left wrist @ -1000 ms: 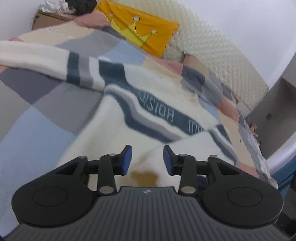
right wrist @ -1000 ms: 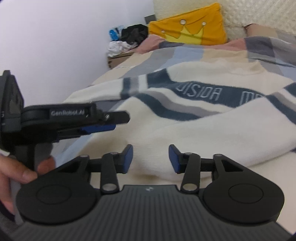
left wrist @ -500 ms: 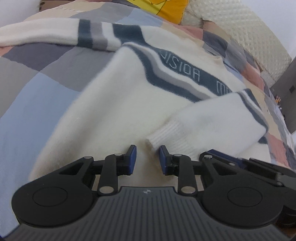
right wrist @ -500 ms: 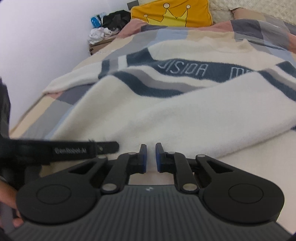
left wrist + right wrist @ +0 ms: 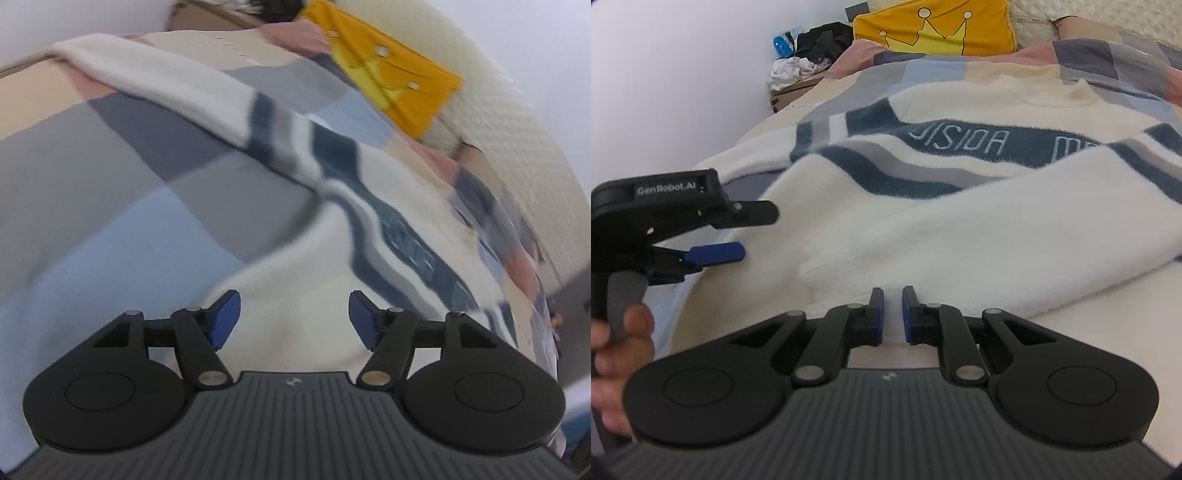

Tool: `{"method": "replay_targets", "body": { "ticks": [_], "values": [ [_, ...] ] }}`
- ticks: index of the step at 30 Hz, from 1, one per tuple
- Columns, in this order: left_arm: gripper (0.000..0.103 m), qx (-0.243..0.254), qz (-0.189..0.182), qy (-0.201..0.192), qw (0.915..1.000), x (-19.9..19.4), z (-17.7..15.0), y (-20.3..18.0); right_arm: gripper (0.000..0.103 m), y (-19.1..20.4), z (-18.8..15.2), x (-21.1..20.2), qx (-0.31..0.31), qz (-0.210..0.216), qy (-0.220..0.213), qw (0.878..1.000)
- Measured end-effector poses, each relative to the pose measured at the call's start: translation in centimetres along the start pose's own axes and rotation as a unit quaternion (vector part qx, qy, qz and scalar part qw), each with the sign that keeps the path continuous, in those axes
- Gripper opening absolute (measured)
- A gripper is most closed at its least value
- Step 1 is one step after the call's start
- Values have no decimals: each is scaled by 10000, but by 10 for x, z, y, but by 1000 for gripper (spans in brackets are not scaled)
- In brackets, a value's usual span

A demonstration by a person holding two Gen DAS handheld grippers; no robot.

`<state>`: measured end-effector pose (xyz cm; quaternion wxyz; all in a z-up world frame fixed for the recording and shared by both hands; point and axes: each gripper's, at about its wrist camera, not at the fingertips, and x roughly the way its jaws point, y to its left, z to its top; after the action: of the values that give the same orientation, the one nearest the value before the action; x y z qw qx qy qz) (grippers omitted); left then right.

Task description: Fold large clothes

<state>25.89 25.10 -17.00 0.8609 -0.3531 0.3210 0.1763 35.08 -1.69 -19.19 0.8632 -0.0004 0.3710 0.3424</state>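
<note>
Patchwork bedspread [image 5: 1115, 55] carries the cream sweater [image 5: 923, 236], spread flat with one sleeve folded across its body; yellow crown pillow [image 5: 934, 29] beyond; left gripper [image 5: 294, 320] tilted down over the sweater's edge, jaws opening, nothing between them; the person's hand [image 5: 617, 350] grips its handle; right gripper [image 5: 893, 314] angled down at the near hem, fingers pressed nearly together, apparently pinching cream fabric.

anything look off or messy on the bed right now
Nothing spilled or damaged. The cream sweater is only part folded: one sleeve lies across the body, the other sleeve is stretched out over the patchwork quilt. A pile of clothes sits heaped beside the bed.
</note>
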Motion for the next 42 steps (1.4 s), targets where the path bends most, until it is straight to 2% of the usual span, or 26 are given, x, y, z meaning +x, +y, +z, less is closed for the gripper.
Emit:
{"method": "replay_targets", "body": {
  "ticks": [3, 7, 9, 12, 16, 21, 26, 29, 34, 37, 42],
  "values": [
    [70, -255, 146, 93, 9995, 8, 25, 18, 13, -3, -2, 2, 137, -27, 12, 9999],
    [70, -348, 572, -74, 9977, 17, 48, 44, 12, -8, -2, 6, 225, 14, 8, 9997],
    [70, -397, 788, -292, 9957, 17, 60, 61, 11, -10, -1, 7, 276, 25, -6, 9996],
    [70, -882, 910, -673, 9897, 11, 74, 90, 11, -13, -1, 8, 317, 66, -35, 9995],
    [70, -1434, 1147, -1270, 9748, 6, 84, 118, 12, -13, -5, 10, 304, 68, -50, 9995],
    [70, -1828, 1043, -1484, 9663, 20, 96, 140, 12, -15, -4, 9, 345, 110, -54, 9993],
    [70, -2298, 1087, -1744, 9513, 41, 118, 161, 10, -21, -4, 8, 529, 165, -24, 9985],
    [70, -2584, 809, -1932, 9430, 51, 127, 181, 9, -19, -3, 10, 510, 141, -11, 9986],
    [72, -3042, 581, -2190, 9253, 64, 157, 209, 9, -22, 1, 13, 478, 177, 100, 9987],
    [72, -3125, 569, -2179, 9229, 72, 177, 223, 10, -24, 5, 15, 508, 183, 135, 9984],
    [73, -3068, 654, -2277, 9218, 86, 206, 240, 10, -24, 8, 28, 482, -40, 176, 9987]
  ]
}}
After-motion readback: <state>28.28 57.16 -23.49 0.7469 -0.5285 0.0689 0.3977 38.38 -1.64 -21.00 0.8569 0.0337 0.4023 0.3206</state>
